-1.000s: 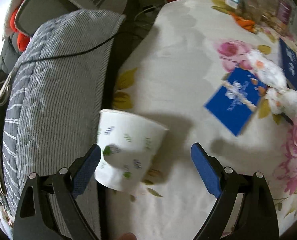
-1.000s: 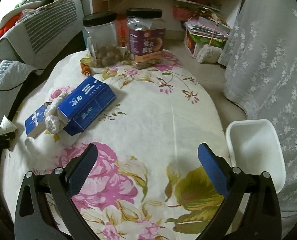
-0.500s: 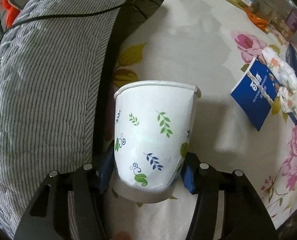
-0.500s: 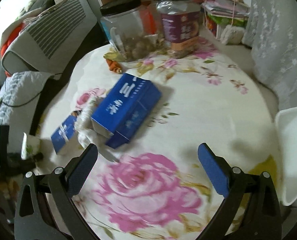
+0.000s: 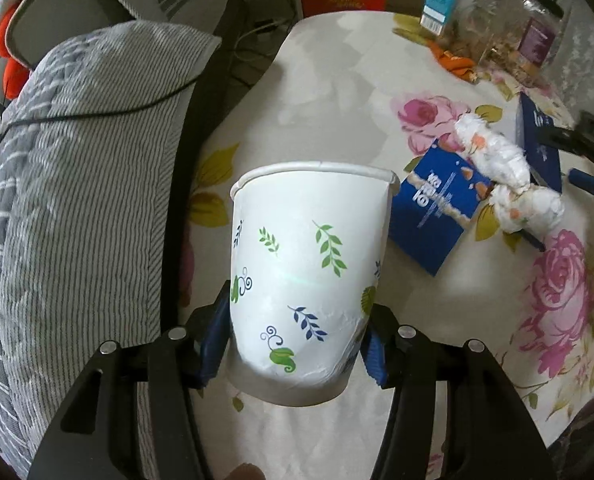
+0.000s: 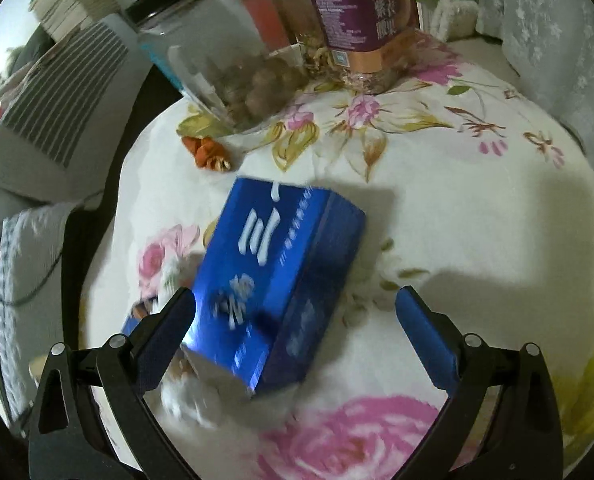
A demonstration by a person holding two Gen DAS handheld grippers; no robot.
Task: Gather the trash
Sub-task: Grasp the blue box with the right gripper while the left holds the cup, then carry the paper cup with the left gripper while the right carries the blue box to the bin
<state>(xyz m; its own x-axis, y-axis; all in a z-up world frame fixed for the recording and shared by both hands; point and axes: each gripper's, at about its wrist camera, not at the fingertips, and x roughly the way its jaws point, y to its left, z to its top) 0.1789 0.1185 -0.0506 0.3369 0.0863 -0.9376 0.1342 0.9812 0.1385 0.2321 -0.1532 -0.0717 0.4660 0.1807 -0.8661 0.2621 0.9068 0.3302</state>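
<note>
My left gripper (image 5: pixel 295 346) is shut on a white paper cup (image 5: pixel 309 276) with leaf prints, held upright above the table's left edge. A torn flat blue packet (image 5: pixel 429 216) and crumpled white tissue (image 5: pixel 505 176) lie to its right. My right gripper (image 6: pixel 297 328) is open, with a large blue box (image 6: pixel 273 292) between its fingers and close in front. Crumpled tissue (image 6: pixel 193 400) lies under the box's near end. The right gripper also shows at the right edge of the left wrist view (image 5: pixel 589 160).
Two clear jars (image 6: pixel 233 64) with nuts and a purple-labelled one (image 6: pixel 361 20) stand at the table's far side, with orange peel (image 6: pixel 209 154) beside them. A grey striped cushion (image 5: pixel 77 208) lies left of the floral tablecloth (image 5: pixel 329 112).
My left gripper closed on the paper cup and lifted it upright. My right gripper moved forward and left, bringing the blue box between its open fingers.
</note>
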